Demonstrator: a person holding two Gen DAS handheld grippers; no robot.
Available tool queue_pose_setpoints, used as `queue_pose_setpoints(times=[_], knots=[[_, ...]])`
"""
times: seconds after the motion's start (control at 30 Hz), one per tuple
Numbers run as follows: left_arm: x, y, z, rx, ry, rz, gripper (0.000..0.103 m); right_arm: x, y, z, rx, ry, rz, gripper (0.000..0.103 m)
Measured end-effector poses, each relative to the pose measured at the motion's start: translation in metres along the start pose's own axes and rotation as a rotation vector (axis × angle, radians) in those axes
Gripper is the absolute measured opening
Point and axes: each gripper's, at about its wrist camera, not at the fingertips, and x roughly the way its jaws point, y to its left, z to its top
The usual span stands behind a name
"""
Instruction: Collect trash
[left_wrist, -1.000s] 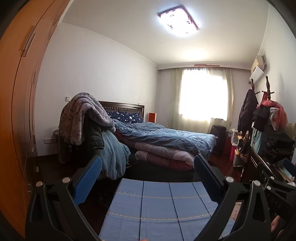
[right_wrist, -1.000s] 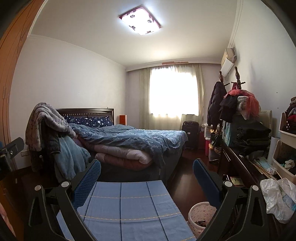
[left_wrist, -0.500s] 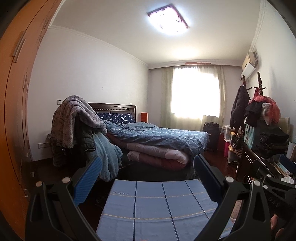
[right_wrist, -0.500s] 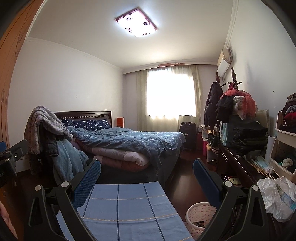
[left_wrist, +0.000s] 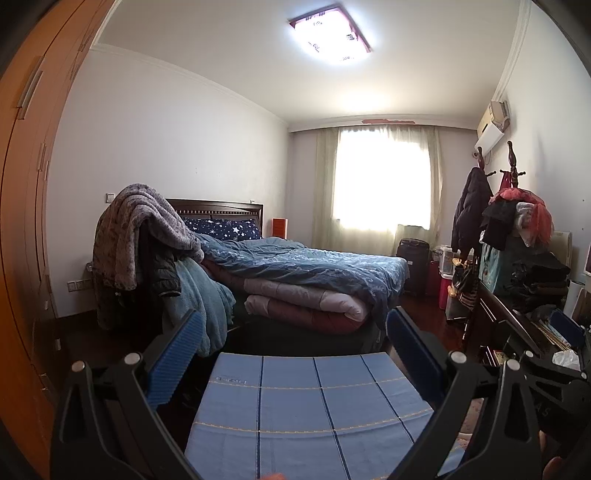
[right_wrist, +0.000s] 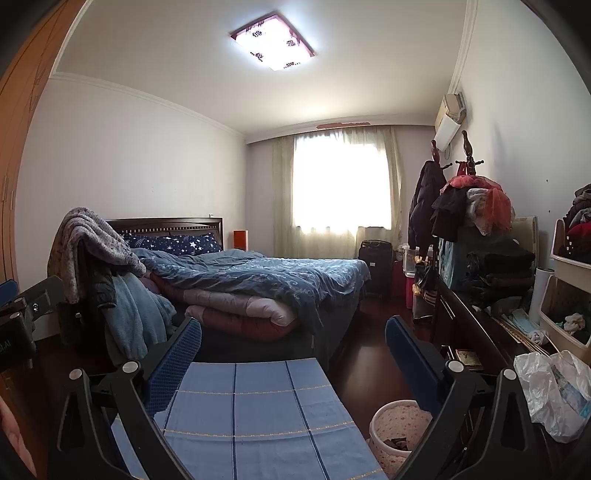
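Both grippers are held side by side over a blue checked cloth (left_wrist: 306, 406) on a low surface at the foot of the bed. My left gripper (left_wrist: 292, 314) is open, with nothing between its blue pads. My right gripper (right_wrist: 292, 323) is open and empty too. A crumpled white plastic bag (right_wrist: 554, 391) lies on the dark desk (right_wrist: 476, 332) to the right of the right gripper. The same white plastic bag (left_wrist: 565, 358) peeks in at the right of the left wrist view. On the floor below the desk stands a small pink-patterned waste bin (right_wrist: 397, 424) with some scraps inside.
An unmade bed (right_wrist: 258, 280) with blue covers fills the middle. A chair draped with blankets (left_wrist: 147, 236) stands to its left, near a wooden wardrobe (left_wrist: 26, 221). Clothes are piled on the desk and a coat rack (right_wrist: 469, 192). A strip of dark floor (right_wrist: 365, 354) runs between bed and desk.
The left wrist view has swung slightly to the right, so the room has slid left in it. The right wrist view has barely shifted. Both grippers have stayed open.
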Motion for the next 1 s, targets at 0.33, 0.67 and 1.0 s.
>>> queue_pose_setpoints(times=[0.33, 0.67, 1.0], knots=[[0.001, -0.003, -0.003, 0.004, 0.004, -0.004, 0.100, 0.001, 0.002, -0.005, -0.009, 0.005, 0.005, 0.099], [-0.001, -0.002, -0.006, 0.005, -0.023, -0.001, 0.100, 0.004, 0.006, -0.011, -0.020, 0.019, 0.009, 0.099], [0.001, 0.004, -0.009, -0.007, -0.016, -0.002, 0.100, 0.007, 0.007, -0.015, -0.030, 0.036, 0.015, 0.099]])
